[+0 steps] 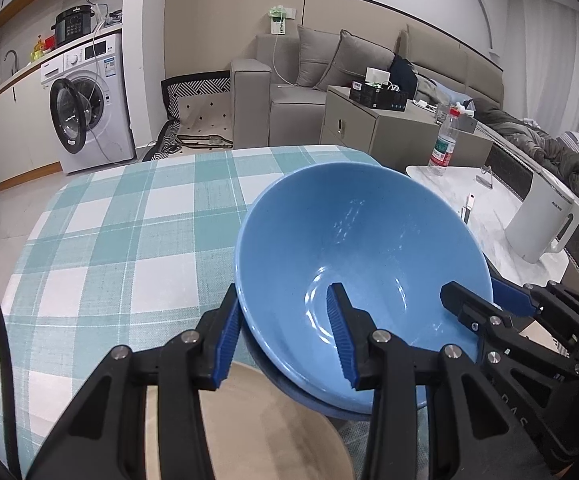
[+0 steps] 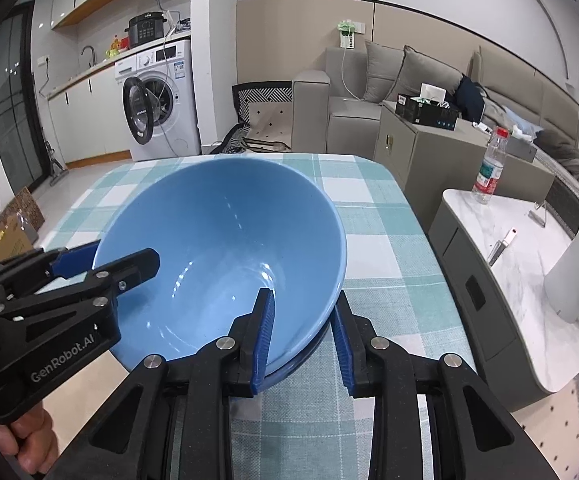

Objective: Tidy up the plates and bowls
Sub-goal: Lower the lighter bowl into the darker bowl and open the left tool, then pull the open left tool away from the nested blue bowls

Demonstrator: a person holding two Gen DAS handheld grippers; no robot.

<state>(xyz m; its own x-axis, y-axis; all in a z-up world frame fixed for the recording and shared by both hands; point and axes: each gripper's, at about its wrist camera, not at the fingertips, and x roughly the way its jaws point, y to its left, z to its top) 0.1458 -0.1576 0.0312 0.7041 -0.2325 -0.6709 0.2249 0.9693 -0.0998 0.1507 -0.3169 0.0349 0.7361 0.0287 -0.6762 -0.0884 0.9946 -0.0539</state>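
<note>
While both grippers hold the blue bowl (image 1: pixel 361 264) by opposite sides of its rim, it hangs tilted over the checked tablecloth (image 1: pixel 121 216), just above a darker bowl or plate whose edge shows under it. The left gripper (image 1: pixel 285 340) is clamped on the rim at lower centre of its view — one finger inside, one outside. The right gripper (image 2: pixel 303 340) grips the other side the same way. Only the left view shows a beige plate (image 1: pixel 249 420) at the bottom, directly below; only the right view shows the person's hand (image 2: pixel 29 440).
</note>
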